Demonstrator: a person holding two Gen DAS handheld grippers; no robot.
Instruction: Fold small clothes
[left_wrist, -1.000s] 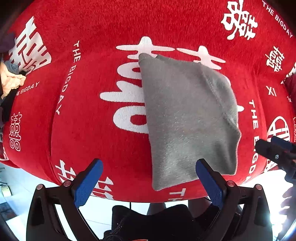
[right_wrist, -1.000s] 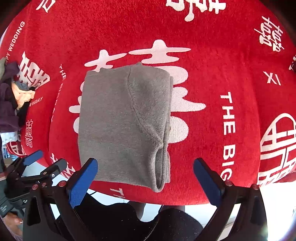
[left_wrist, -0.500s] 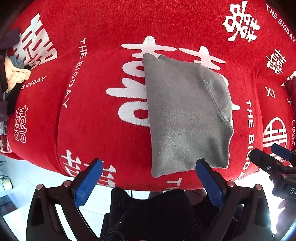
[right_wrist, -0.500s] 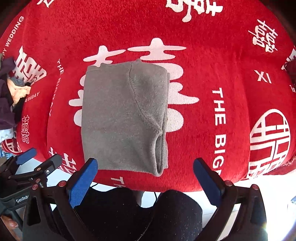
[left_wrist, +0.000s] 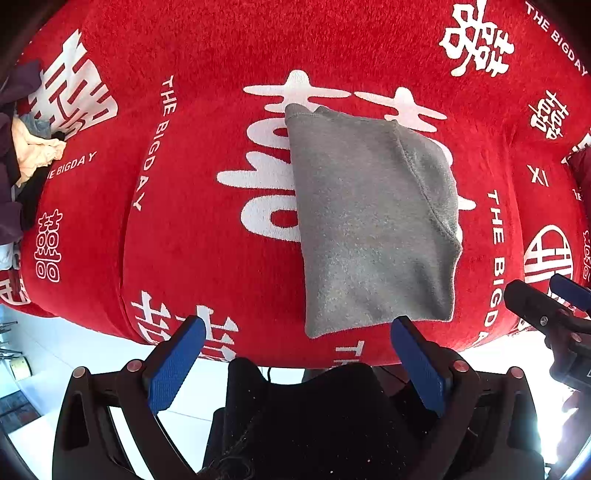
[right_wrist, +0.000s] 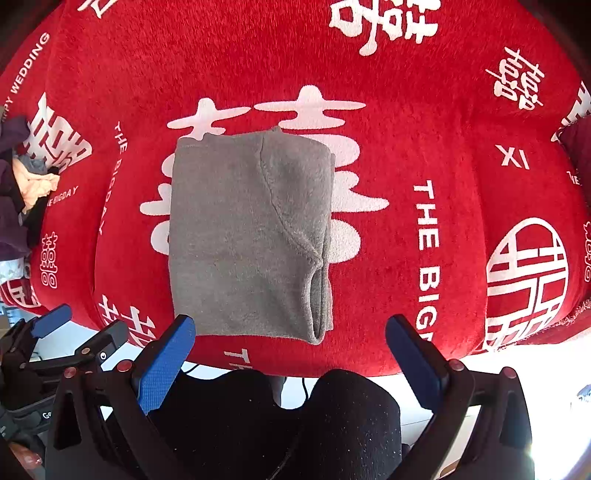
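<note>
A grey fleece garment lies folded into a compact rectangle on the red cloth with white lettering; it also shows in the right wrist view, with a seam and a folded opening on its right side. My left gripper is open and empty, held back over the table's near edge below the garment. My right gripper is open and empty, also held off the near edge, just below the garment. Each gripper appears at the edge of the other's view.
A pile of loose clothes in cream, purple and black lies at the far left of the table, also in the right wrist view. The person's dark-clothed legs and white floor lie below the table's edge.
Both grippers have drawn back and up from the table toward the person; the garment looks smaller and lies unmoved. Both stay open.
</note>
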